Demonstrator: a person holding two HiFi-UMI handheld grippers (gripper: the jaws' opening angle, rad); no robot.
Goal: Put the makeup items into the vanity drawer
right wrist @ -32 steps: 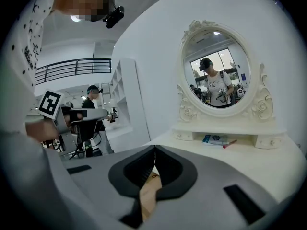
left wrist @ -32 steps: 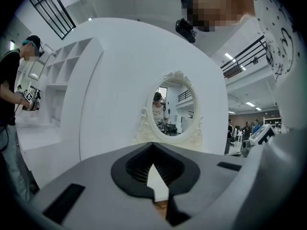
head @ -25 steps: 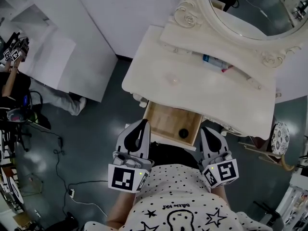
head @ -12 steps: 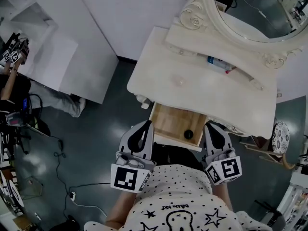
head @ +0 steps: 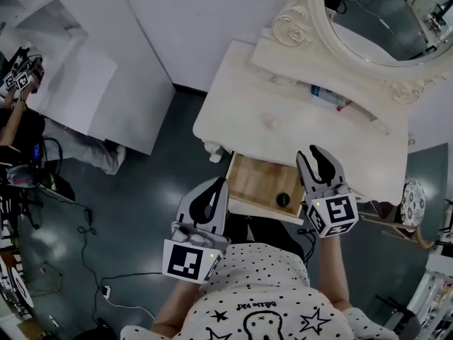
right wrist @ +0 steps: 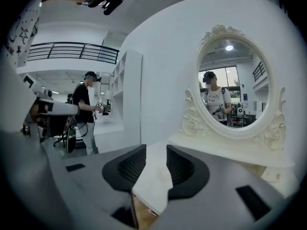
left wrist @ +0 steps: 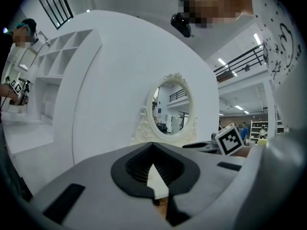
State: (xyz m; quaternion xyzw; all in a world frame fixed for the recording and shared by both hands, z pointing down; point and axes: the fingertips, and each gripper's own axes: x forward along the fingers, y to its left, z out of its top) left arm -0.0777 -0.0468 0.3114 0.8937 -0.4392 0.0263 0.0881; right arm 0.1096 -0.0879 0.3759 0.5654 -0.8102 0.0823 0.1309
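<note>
Black pot [head: 284,200] (in the drawer [head: 255,179]) lies beside right tongs [head: 311,154].

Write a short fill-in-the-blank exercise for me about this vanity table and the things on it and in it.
1. The light wooden drawer of the cream vanity table stands ____.
2. The small round item that lies inside that drawer is ____ in colour.
3. On the shelf below the oval mirror lies a white and blue tube whose cap is ____.

Missing words: open; black; red.
</note>
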